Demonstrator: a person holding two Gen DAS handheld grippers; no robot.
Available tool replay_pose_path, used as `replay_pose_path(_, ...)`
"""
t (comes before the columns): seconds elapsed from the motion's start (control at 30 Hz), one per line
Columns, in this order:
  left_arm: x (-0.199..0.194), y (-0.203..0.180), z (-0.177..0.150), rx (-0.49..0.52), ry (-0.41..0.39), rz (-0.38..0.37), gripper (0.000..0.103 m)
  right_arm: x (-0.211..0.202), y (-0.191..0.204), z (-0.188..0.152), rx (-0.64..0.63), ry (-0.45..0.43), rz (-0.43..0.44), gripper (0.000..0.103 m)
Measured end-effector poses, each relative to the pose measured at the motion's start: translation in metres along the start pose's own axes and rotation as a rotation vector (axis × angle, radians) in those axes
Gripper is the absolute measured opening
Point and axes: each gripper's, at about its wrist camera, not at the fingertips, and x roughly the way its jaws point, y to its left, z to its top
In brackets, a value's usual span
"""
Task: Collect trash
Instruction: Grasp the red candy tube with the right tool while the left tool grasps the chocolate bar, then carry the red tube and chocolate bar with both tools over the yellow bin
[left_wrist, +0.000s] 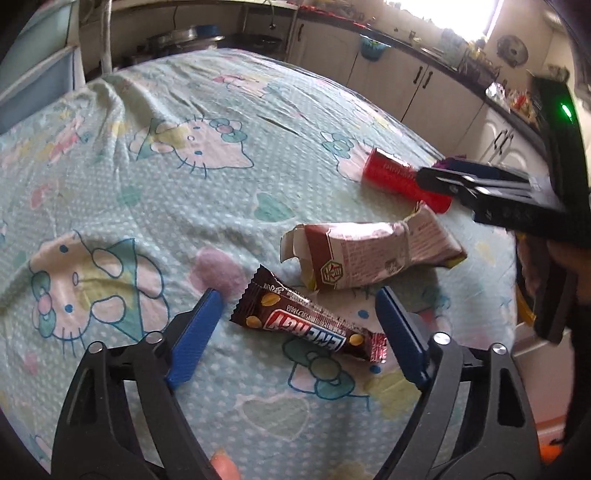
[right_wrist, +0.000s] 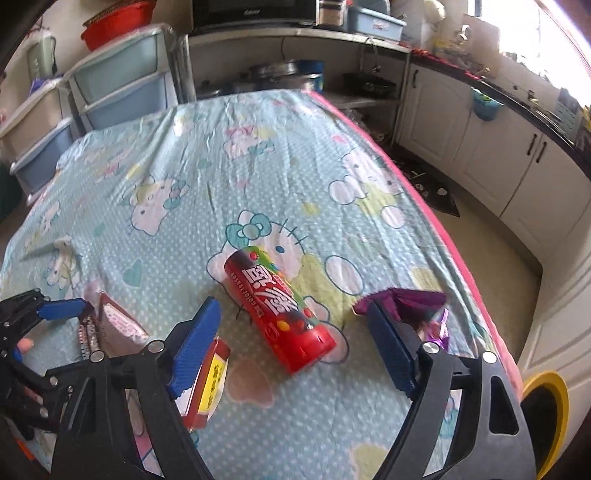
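A brown Energy candy-bar wrapper (left_wrist: 306, 319) lies on the Hello Kitty sheet between the open fingers of my left gripper (left_wrist: 297, 304). Behind it lies a crumpled brown-and-white carton (left_wrist: 369, 254), which also shows in the right wrist view (right_wrist: 207, 376). A red candy tube (left_wrist: 391, 173) lies further right; in the right wrist view the tube (right_wrist: 280, 310) lies between the open fingers of my right gripper (right_wrist: 291, 314). A purple wrapper (right_wrist: 413, 306) lies by the right finger. The right gripper (left_wrist: 424, 177) shows in the left wrist view over the tube.
The table's pink edge (right_wrist: 436, 229) runs along the right. A yellow-rimmed bin (right_wrist: 543, 417) stands on the floor at the lower right. White kitchen cabinets (right_wrist: 480, 147) line the right wall and plastic drawers (right_wrist: 118, 85) stand at the far left.
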Motion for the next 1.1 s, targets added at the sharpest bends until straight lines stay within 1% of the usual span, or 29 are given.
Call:
replay_pose_path(0.03, 0.0, -0.001, -0.001, 0.011, -0.001, 0.008, 0.068, 0.005, 0.001, 0.002, -0.012, 0.013, 0.0, 0.075)
replay_pose_path(0.07, 0.001, -0.002, -0.001, 0.019, -0.002, 0.019, 0.065, 0.008, 0.001, 0.003, -0.019, 0.021, 0.002, 0.074)
replay_pose_path(0.1, 0.001, -0.002, -0.002, 0.03, -0.004, 0.031, 0.061, 0.013, 0.002, 0.004, -0.024, 0.033, 0.004, 0.072)
replay_pose_path(0.17, 0.001, 0.0, -0.002, 0.044, -0.009, 0.055, 0.049, 0.022, 0.003, 0.005, -0.032, 0.059, 0.007, 0.067)
replay_pose_path(0.23, 0.0, 0.002, -0.001, 0.043, -0.011, 0.057, 0.044, 0.03, 0.003, 0.006, -0.038, 0.085, 0.015, 0.059)
replay_pose_path(0.27, 0.0, 0.003, -0.002, 0.044, -0.012, 0.058, 0.042, 0.033, 0.004, 0.005, -0.035, 0.093, 0.022, 0.057)
replay_pose_path(0.3, -0.001, 0.004, -0.002, 0.045, -0.013, 0.057, 0.04, 0.035, 0.003, 0.005, -0.024, 0.095, 0.038, 0.052)
replay_pose_path(0.33, -0.002, 0.005, -0.003, 0.048, -0.014, 0.056, 0.037, 0.035, 0.003, 0.004, -0.014, 0.095, 0.048, 0.049)
replay_pose_path(0.4, -0.003, 0.009, -0.003, 0.041, -0.015, 0.048, 0.032, 0.035, 0.002, 0.003, 0.004, 0.092, 0.05, 0.045)
replay_pose_path(0.47, -0.004, 0.016, -0.002, 0.023, -0.013, 0.034, 0.023, 0.034, 0.002, 0.002, 0.018, 0.088, 0.048, 0.04)
replay_pose_path(0.53, -0.005, 0.02, -0.001, 0.005, -0.012, 0.02, 0.019, 0.031, -0.001, -0.001, 0.037, 0.081, 0.044, 0.036)
replay_pose_path(0.63, -0.006, 0.023, -0.001, -0.002, -0.009, 0.007, 0.015, 0.023, -0.007, -0.006, 0.068, 0.06, 0.045, 0.033)
replay_pose_path(0.77, -0.01, 0.024, -0.002, 0.0, -0.012, -0.011, 0.009, 0.009, -0.009, -0.013, 0.091, 0.027, 0.055, 0.033)
replay_pose_path(0.97, -0.019, 0.017, -0.004, 0.015, -0.019, -0.034, 0.007, -0.014, -0.011, -0.023, 0.111, -0.019, 0.057, 0.033)
replay_pose_path(1.1, -0.031, 0.007, -0.003, 0.035, -0.045, -0.049, 0.007, -0.028, -0.016, -0.028, 0.134, -0.046, 0.056, 0.032)
